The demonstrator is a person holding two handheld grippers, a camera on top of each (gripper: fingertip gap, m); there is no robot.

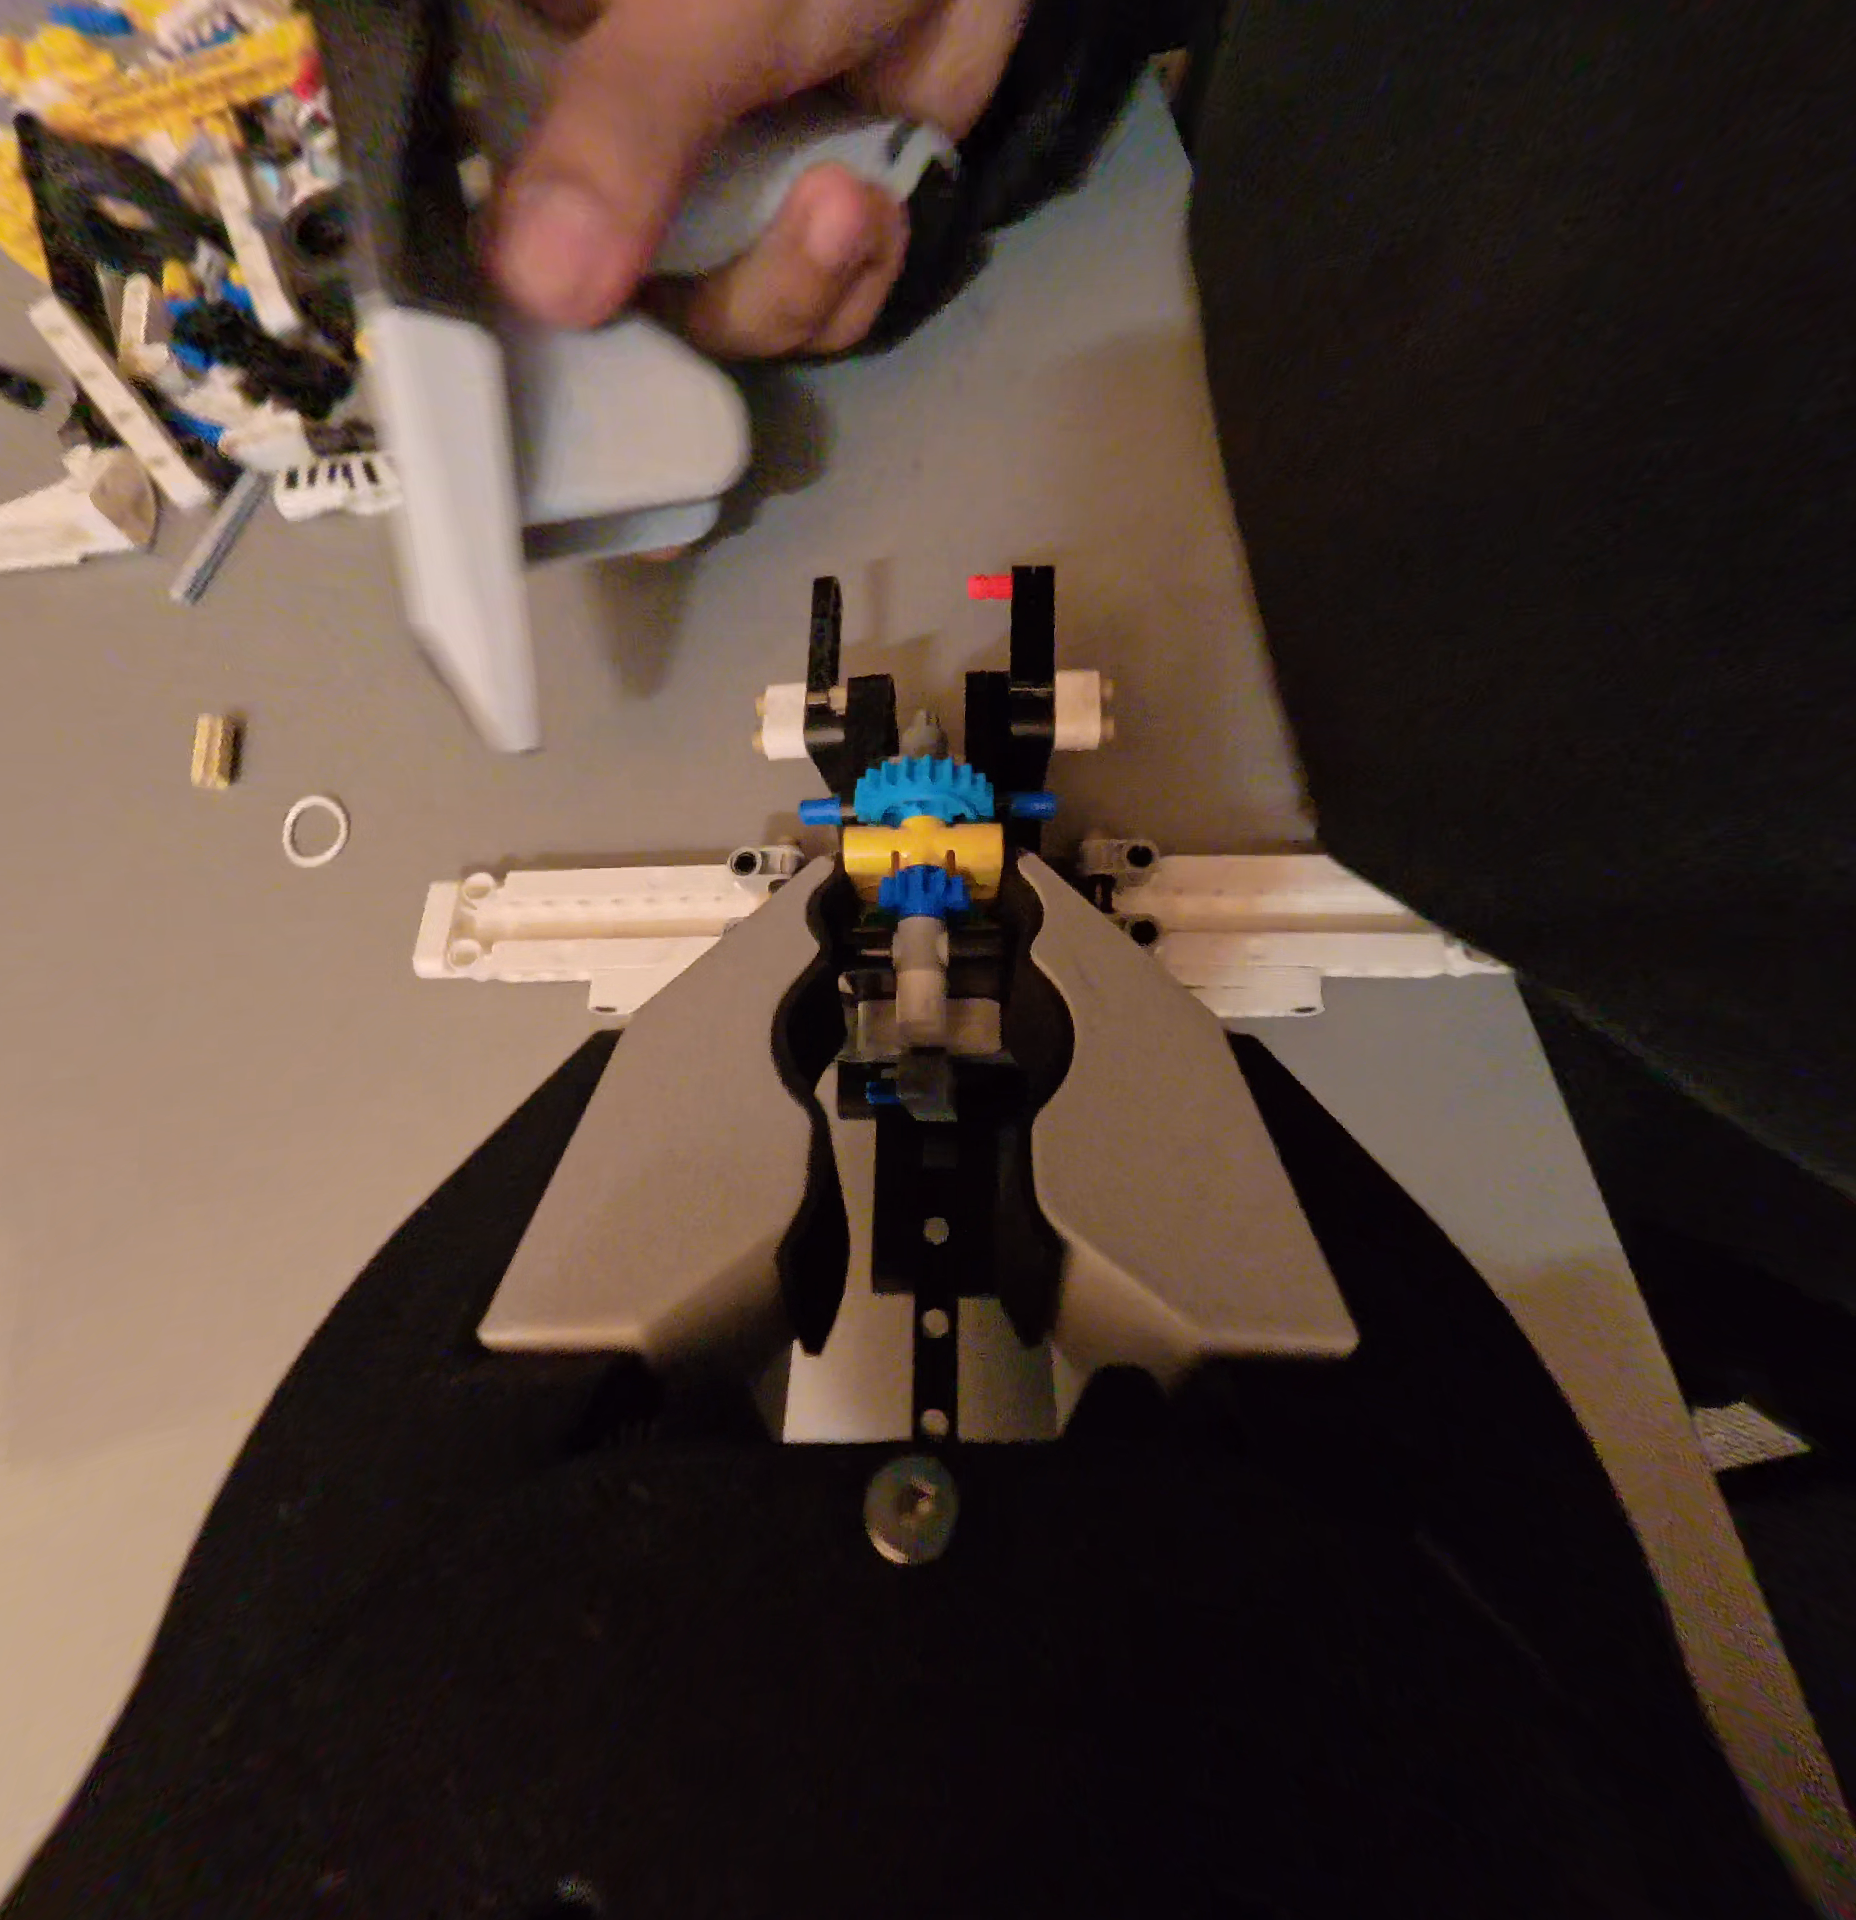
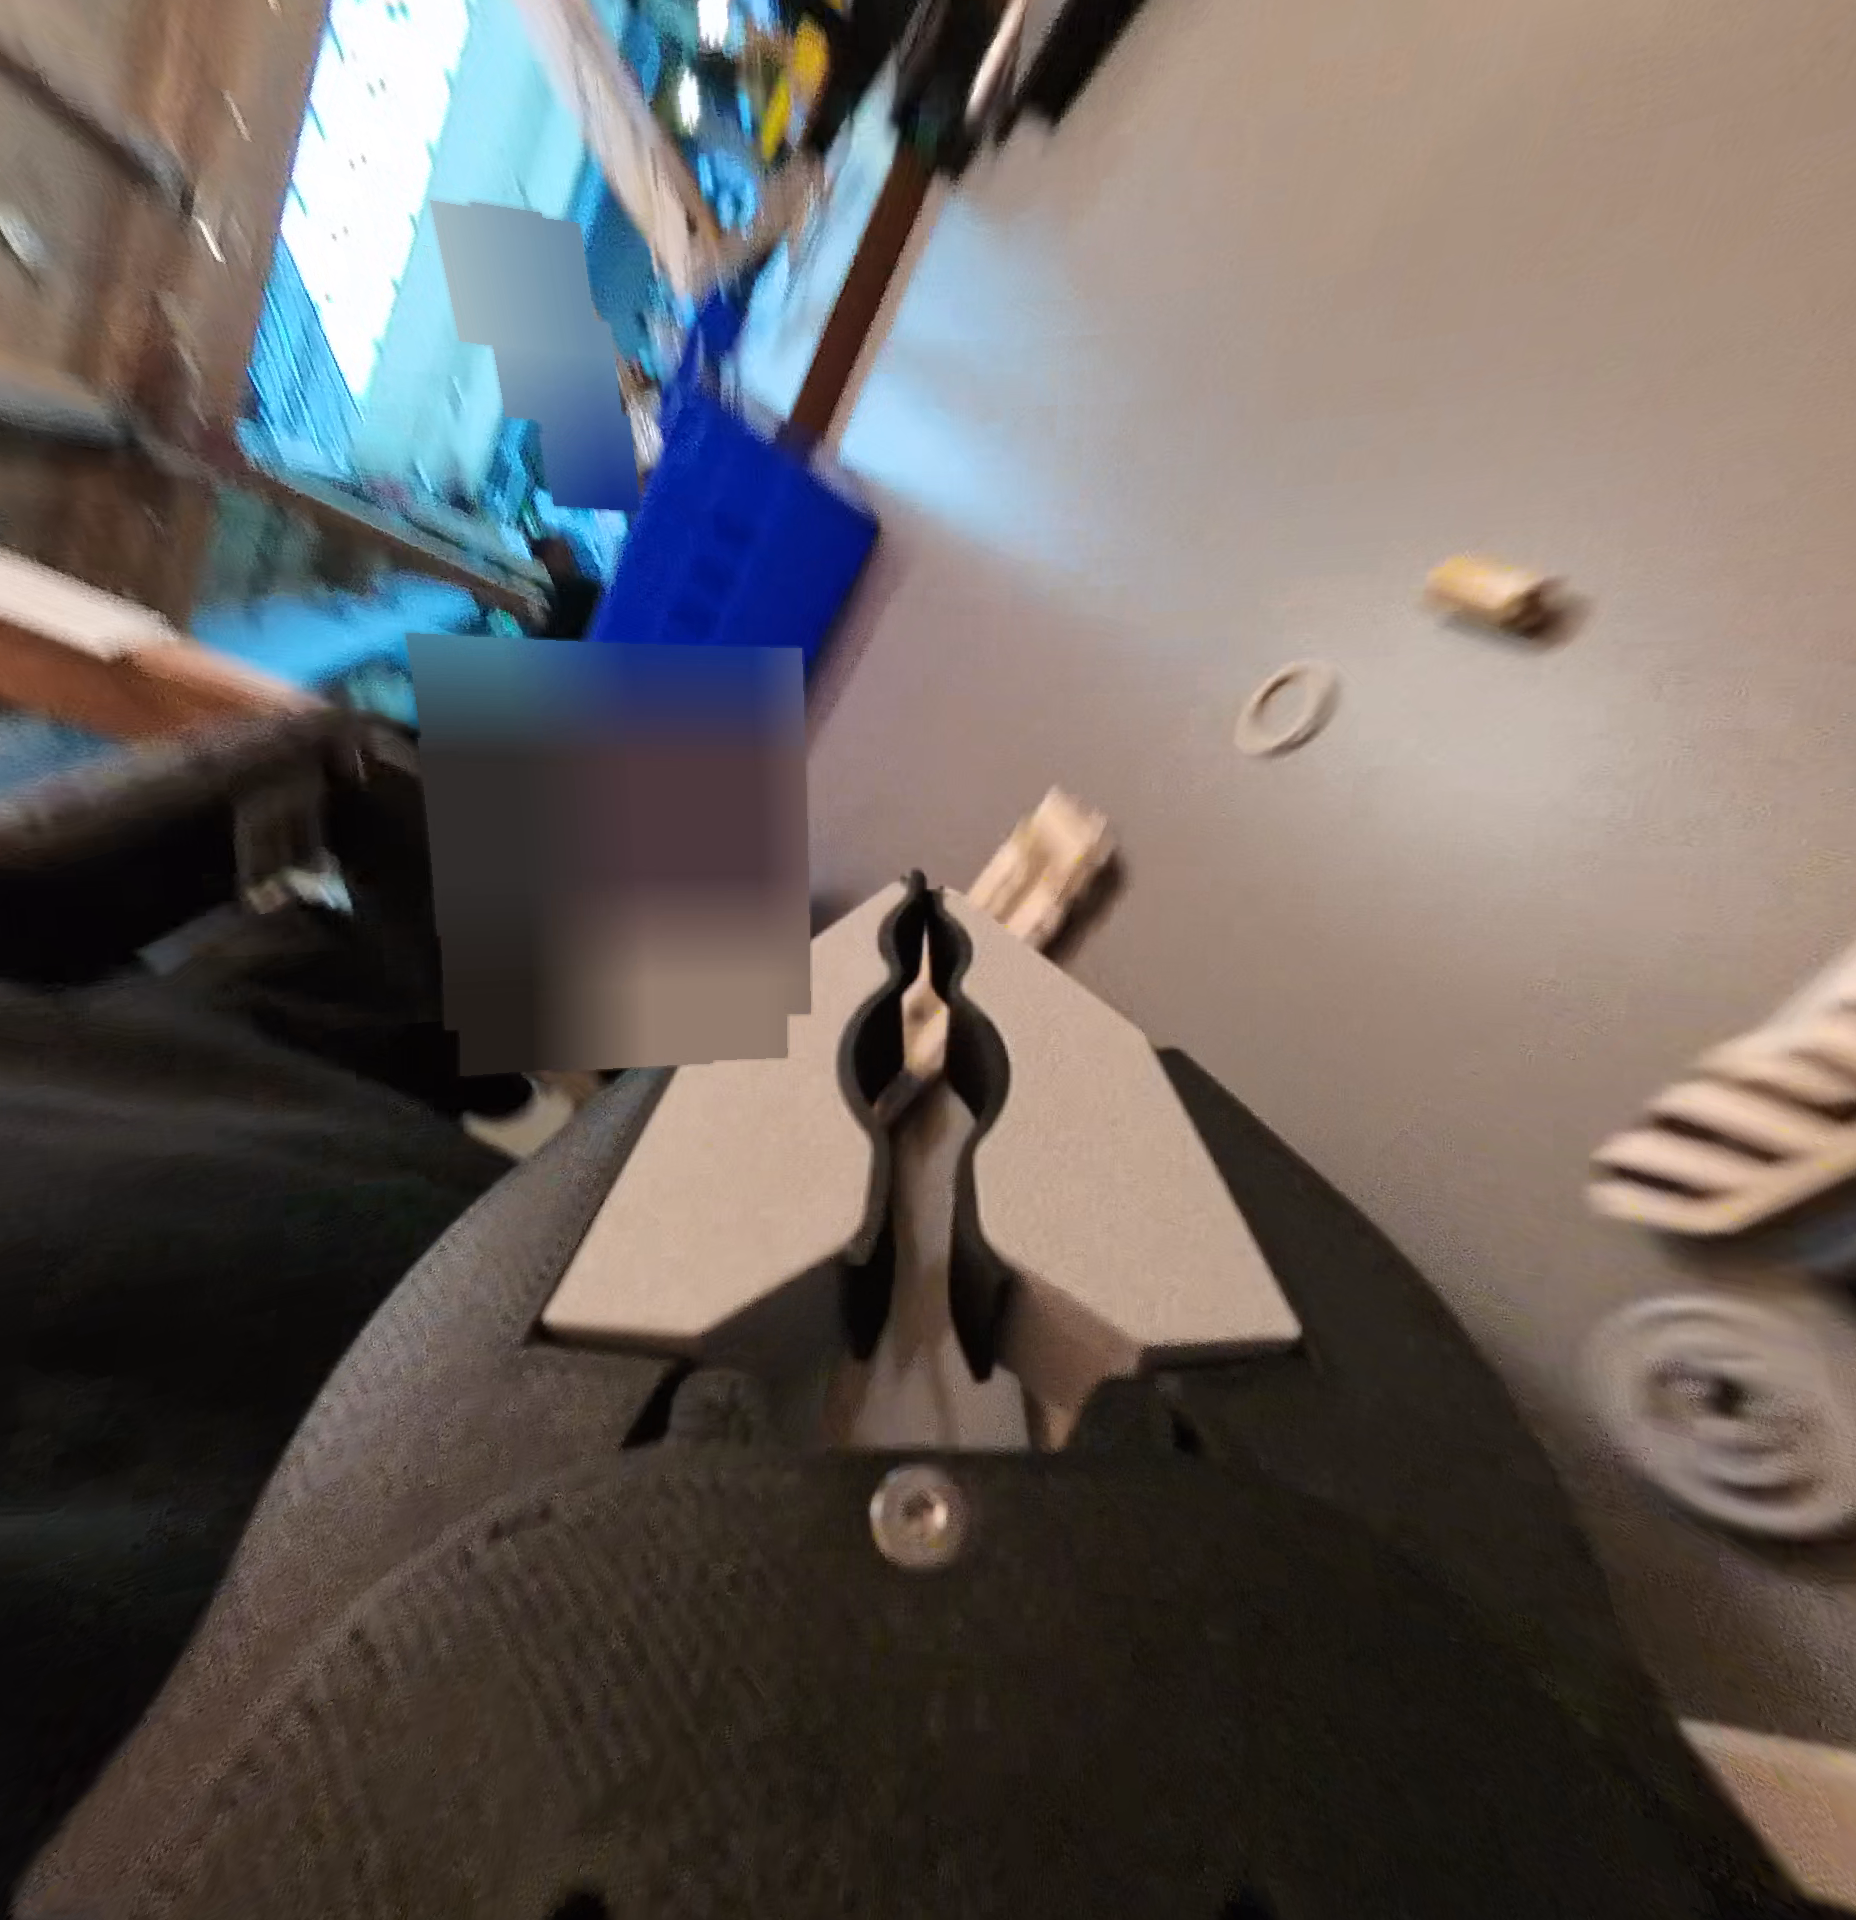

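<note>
My left gripper point(image 1: 924, 868) is shut on the black middle frame of a building-brick model point(image 1: 934, 1039) that lies on the grey table point(image 1: 280, 1143). The model has a light blue gear point(image 1: 924, 788), a yellow block point(image 1: 922, 850), a dark blue gear point(image 1: 919, 894), white wing panels point(image 1: 591, 914) on both sides and black upright beams point(image 1: 1030, 644) with a red pin point(image 1: 988, 587). My right gripper point(image 2: 924, 899) is shut, its tips together, above the table near the end of a white panel point(image 2: 1049, 862). It also shows in the left wrist view point(image 1: 467, 540), held by a hand point(image 1: 695, 187).
A pile of loose yellow, white and black parts point(image 1: 165, 260) lies at the far left. A white ring point(image 1: 315, 829) and a small tan piece point(image 1: 215, 750) lie apart on the table. The right wrist view shows a wheel point(image 2: 1734, 1413), a striped white part point(image 2: 1776, 1122) and a blue bin point(image 2: 737, 540). The left gripper's tips are roughly 10 cm from the right gripper's. The small tan piece point(image 1: 215, 750) lies around 9 cm away from my right fingertips. Seen from the right wrist view point(image 2: 1462, 591) as well.
</note>
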